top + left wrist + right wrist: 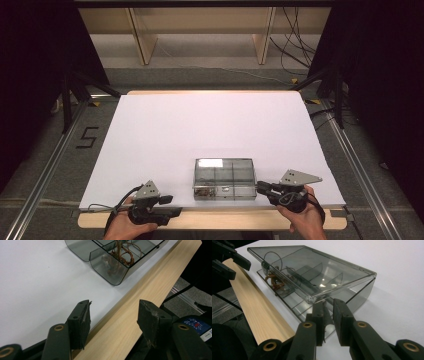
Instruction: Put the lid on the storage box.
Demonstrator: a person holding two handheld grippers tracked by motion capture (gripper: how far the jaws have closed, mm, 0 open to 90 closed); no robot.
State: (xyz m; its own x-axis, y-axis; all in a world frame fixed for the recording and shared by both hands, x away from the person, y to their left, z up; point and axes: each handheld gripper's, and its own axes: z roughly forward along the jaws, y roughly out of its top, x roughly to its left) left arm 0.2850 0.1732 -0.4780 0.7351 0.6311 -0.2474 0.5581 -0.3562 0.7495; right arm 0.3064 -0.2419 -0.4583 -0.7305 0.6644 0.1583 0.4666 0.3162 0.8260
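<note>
You are working with two tongs, one box and one white sheet on one desk [210,220].

At the left of the high view, your left hand [125,227] is holding the left tongs [170,206] over the near wooden edge of the desk, well apart from the box [224,178]. The left gripper view is showing those jaws standing wide with nothing between them, one over the white sheet [37,277] and the other over the bare wood. That view is also giving you the box's rounded corner and a tangle of copper-coloured wire [123,252] in one compartment, which the high view is reducing to a small dark smudge.

The box is sitting in the middle of the near part of the sheet, just beside its front edge. It is smoky, see-through plastic, rectangular, with thin dividers inside. In the high view its lid is looking flat; the right gripper view is showing the lid [312,272] tilted, raised at the corner nearest the tongs and hinged along the far side.

At the right, your right hand [300,215] is bringing the right tongs [258,188] against the box's right end. In the right gripper view the right tongs [329,305] are standing nearly closed, with a narrow gap between the jaws, right under the raised lid corner. You cannot tell from these views whether the pads are pinching the rim or merely touching it.
</note>
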